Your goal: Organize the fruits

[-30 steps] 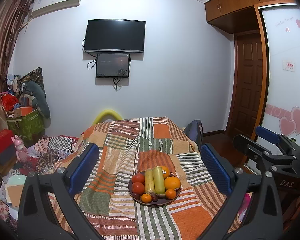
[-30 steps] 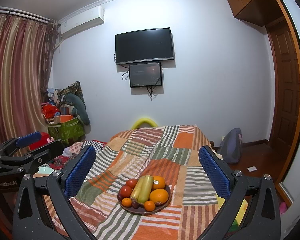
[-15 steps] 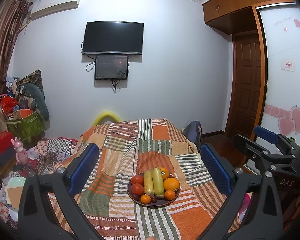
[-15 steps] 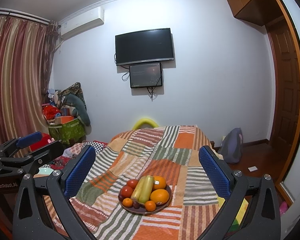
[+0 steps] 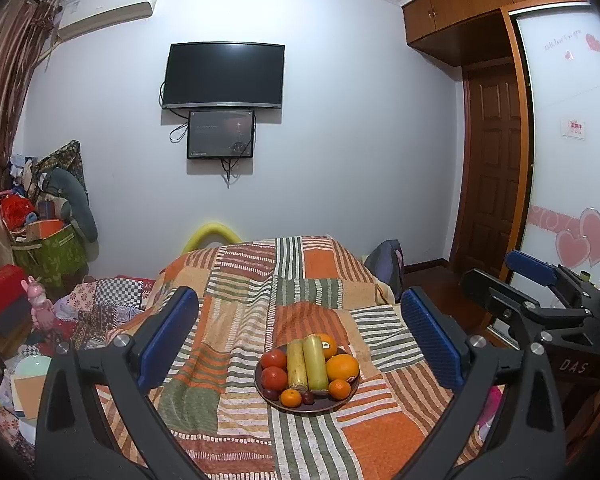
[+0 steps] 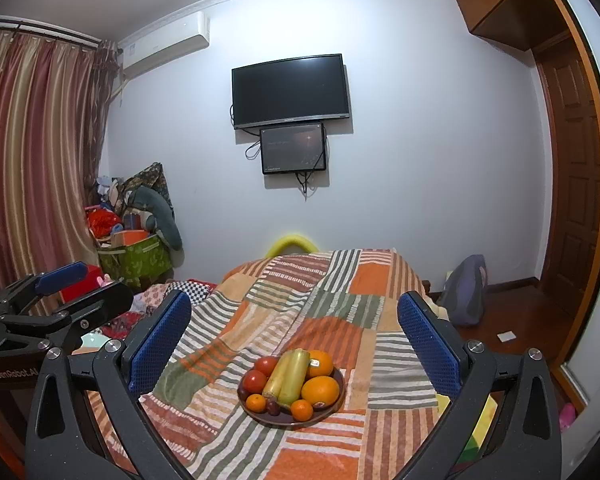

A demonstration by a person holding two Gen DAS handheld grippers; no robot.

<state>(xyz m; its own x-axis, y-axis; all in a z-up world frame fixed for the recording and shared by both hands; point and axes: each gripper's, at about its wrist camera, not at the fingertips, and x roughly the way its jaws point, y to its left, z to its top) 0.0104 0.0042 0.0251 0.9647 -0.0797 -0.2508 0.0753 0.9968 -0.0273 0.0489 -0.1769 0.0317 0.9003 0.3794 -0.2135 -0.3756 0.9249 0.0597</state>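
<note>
left gripper (image 5: 298, 334): blue-padded fingers spread wide, holding nothing, hovering above the near end of the bed, the plate framed between them.
curtain (image 6: 32, 160): striped, far left.
green bag (image 6: 134, 258): far left corner, heaped with clutter.
striped blanket (image 5: 244, 300): orange, green and white patches, covering the bed.
plate (image 5: 312, 407): dark, round, resting on the blanket near the middle, apart from both grippers.
fruits on the plate, left to right: two tomatoes (image 5: 274, 369), two yellow-green sticks (image 5: 306, 364) lying side by side, large orange (image 5: 342, 367); small mandarins (image 5: 291, 397) and dark grapes (image 5: 308, 397) along the near rim.
television (image 5: 223, 76): far wall, a small screen (image 5: 221, 134) just beneath it.
right gripper (image 6: 294, 338): fingers spread wide, holding nothing, above the same plate.
wooden door (image 5: 490, 168): far right.
</note>
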